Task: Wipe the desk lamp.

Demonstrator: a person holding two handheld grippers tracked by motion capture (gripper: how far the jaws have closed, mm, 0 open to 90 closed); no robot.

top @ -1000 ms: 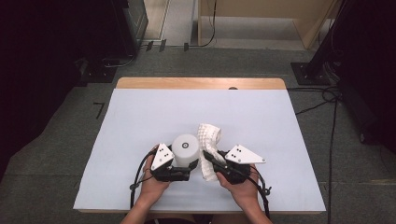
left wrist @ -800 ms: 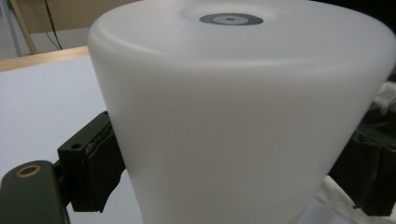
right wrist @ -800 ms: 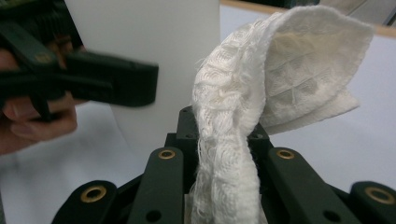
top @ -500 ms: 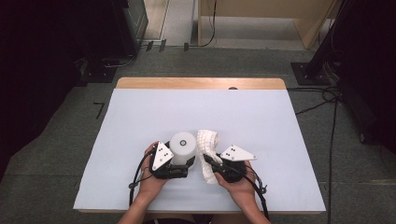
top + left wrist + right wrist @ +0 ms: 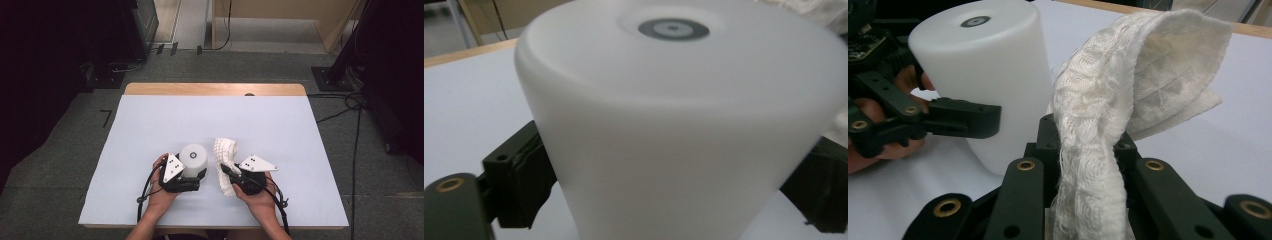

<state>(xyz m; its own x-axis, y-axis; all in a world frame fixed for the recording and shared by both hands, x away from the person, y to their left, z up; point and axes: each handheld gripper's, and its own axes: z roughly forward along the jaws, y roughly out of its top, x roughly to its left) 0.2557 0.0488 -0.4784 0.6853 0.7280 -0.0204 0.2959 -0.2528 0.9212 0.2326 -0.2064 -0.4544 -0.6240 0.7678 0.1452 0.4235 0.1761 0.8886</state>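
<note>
**Cup and cloth held side by side near the table's front edge**

The left gripper point(image 5: 192, 172) had its two black jaws spread wide around a white upturned plastic cup point(image 5: 193, 158), one jaw on each flank of the cup's wall, as the left gripper view showed. The cup stood upright on its rim on the pale blue table cover point(image 5: 150, 130), its flat base with a small grey ring facing up, directly ahead of the left hand point(image 5: 161, 199).

The right gripper point(image 5: 231, 176) was clamped nearly shut on a white waffle-weave cloth point(image 5: 224, 156). The cloth rose from between the jaws, arched over and drooped forward, with a short end hanging below the grip toward the person. It sat just to the right of the cup, very close to it; whether the two touched could not be told. The right hand point(image 5: 260, 197) held its gripper beside the left one.
</note>
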